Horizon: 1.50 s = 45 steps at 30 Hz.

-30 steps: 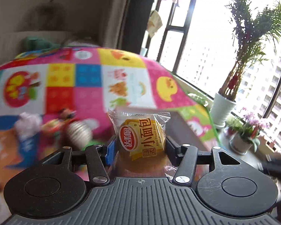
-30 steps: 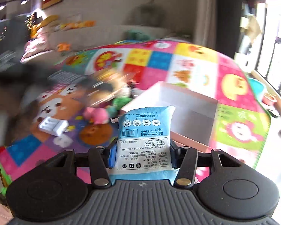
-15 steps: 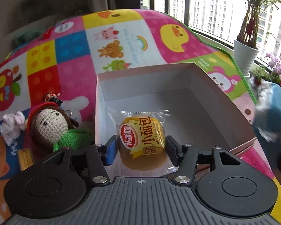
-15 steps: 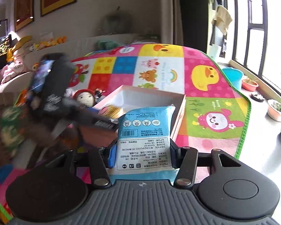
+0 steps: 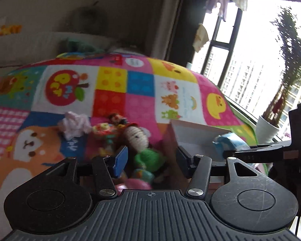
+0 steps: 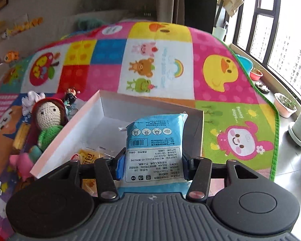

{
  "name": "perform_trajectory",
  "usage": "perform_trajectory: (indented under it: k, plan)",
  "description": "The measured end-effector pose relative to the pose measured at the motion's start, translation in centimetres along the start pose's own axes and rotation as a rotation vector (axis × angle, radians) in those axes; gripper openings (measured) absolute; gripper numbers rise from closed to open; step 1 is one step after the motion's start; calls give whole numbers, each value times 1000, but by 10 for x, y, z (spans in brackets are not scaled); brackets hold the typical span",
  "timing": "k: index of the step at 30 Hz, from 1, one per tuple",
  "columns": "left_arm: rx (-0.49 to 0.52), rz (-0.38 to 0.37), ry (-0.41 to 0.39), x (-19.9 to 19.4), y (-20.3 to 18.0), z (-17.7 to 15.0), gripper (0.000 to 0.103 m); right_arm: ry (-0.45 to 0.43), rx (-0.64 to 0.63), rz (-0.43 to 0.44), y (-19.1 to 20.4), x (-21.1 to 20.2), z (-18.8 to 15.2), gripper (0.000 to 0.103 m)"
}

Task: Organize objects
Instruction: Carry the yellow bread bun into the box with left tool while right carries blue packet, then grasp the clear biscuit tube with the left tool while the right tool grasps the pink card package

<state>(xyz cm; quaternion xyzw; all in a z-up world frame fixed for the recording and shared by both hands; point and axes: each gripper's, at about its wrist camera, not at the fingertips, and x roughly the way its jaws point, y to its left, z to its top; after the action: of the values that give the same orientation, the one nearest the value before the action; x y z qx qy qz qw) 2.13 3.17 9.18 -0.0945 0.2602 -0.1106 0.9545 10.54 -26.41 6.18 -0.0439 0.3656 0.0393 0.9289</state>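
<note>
Left gripper [image 5: 151,161]: fingers spread wide, nothing between them. It hangs over the toy pile on the play mat [image 5: 114,84], just left of the box [image 5: 192,132]. This view is motion-blurred, so detail is poor.

Right gripper [image 6: 152,165]: fingers clamped on a blue wet-wipes pack [image 6: 156,140], held upright over the box's near edge. The pack's lower end is hidden behind the gripper body. From the left wrist camera, only a blue sliver of the pack [image 5: 228,141] shows at the box's right wall, with the right gripper's frame cut off at the picture edge.

White cardboard box [image 6: 130,108] is open-topped and sits on the mat. Inside, at the near left corner, lies a yellow mini bread packet [image 6: 86,157], mostly blocked by the right gripper's left finger; the label is unreadable.

Just beside the box's left wall lies a crochet doll [image 6: 48,116] in a green top; below it are pink and teal soft shapes too cramped to identify. A small figurine [image 6: 71,95] lies behind the doll's head, near the box's far left corner. A pale crumpled item [image 5: 74,124] sits farther left in the pile; I can't tell what it is.
</note>
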Motion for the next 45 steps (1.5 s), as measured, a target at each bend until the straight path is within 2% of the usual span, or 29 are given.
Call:
perform_trajectory:
  k: [2,5,6,10,12,14,18,23,27,31,36,41,45]
  plan:
    - [-57,59,7,-3,29,-3,56,39,-7,-10,10,17,1,52]
    - [-149,98,40,-5,64,-8,56,100,60,107,18,25,-2,56]
    - [-163,94,47,-6,70,-10,56,104,81,130,19,25,-3,61]
    - [-161,20,103,6,63,-18,57,88,82,144,16,18,-7,62]
    - [-189,1,113,19,59,-17,56,54,79,135,12,4,-10,62]
    - [-219,7,101,31,62,-14,56,-19,42,112,11,-19,-16,63]
    - [-288,38,169,76,69,-7,56,-149,-20,118,11,-69,-37,74]
    - [-304,81,257,117,67,-12,56,-177,-64,174,16,-100,-71,78]
    - [-241,100,259,118,58,-12,52,-159,-98,202,31,-104,-99,79]
    - [-242,17,261,99,67,-14,51,-142,-159,226,57,-101,-119,79]
    - [-212,-50,200,37,81,-12,49,-92,-205,320,91,-91,-126,79]
    - [-190,-25,174,-35,104,-15,46,-67,-307,421,143,-84,-131,79]
    - [-276,-36,132,-80,135,-17,45,-84,-424,493,194,-76,-127,79]
